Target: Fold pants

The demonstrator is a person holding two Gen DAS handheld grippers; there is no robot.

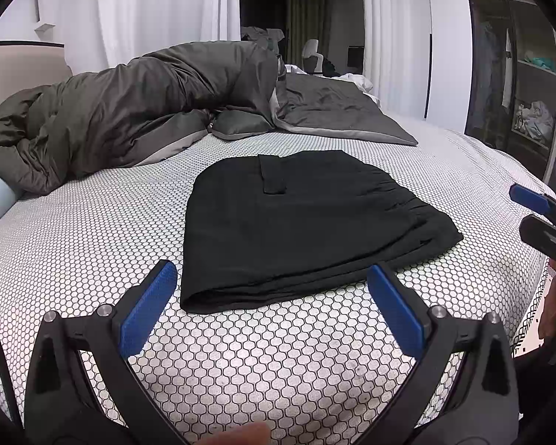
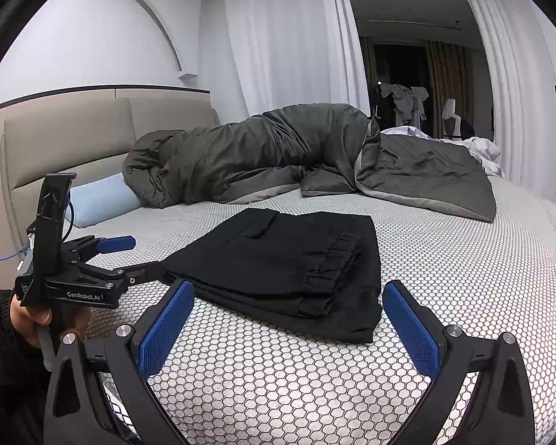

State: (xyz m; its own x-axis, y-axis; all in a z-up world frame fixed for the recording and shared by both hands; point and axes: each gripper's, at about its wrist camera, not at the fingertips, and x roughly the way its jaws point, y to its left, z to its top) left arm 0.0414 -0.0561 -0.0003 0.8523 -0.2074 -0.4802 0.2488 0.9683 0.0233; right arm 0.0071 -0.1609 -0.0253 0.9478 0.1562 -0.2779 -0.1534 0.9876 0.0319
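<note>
The black pants [image 1: 300,230] lie folded into a compact stack on the honeycomb-patterned bed sheet [image 1: 92,230]. They also show in the right wrist view [image 2: 289,263], waistband gathers facing the right. My left gripper [image 1: 272,278] is open and empty, just short of the stack's near edge; it also shows in the right wrist view [image 2: 144,256] at the stack's left corner. My right gripper [image 2: 289,300] is open and empty, hovering before the stack's near edge; its fingers show at the right edge of the left wrist view [image 1: 533,207].
A rolled dark olive duvet [image 2: 259,148] lies across the back of the bed, with a light blue pillow [image 2: 100,198] at its left end. A padded beige headboard [image 2: 55,141] stands left. A glass wardrobe [image 1: 515,85] stands on the right.
</note>
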